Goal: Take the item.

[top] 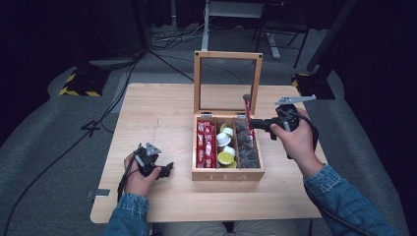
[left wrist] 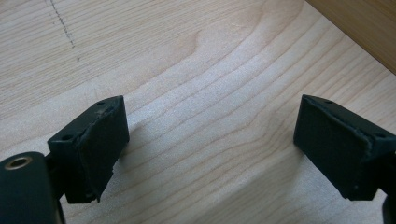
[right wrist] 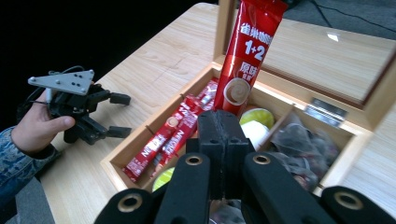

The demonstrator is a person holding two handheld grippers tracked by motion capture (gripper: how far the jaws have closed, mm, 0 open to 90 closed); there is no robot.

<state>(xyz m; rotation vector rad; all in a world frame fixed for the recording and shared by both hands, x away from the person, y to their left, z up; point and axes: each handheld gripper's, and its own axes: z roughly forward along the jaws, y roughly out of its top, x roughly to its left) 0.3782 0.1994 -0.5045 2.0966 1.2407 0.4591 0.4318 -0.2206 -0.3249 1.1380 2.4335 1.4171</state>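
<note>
Your right gripper (right wrist: 218, 122) pinched a red sachet (right wrist: 247, 56) upright above the tea box (top: 227, 174), probably clear of its pods; your left gripper (left wrist: 210, 144) rested wide apart, holding nothing, on the table (left wrist: 196, 60).

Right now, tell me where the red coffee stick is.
The red coffee stick stands upright, pinched in the right tool above the open tea box, in front of its raised lid.

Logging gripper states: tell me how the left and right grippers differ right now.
The left gripper stands open and empty; the right gripper is shut on a red coffee sachet. The left gripper rests low on the table beside the tea box; the right gripper is raised over it. Both are hand-held.
</note>
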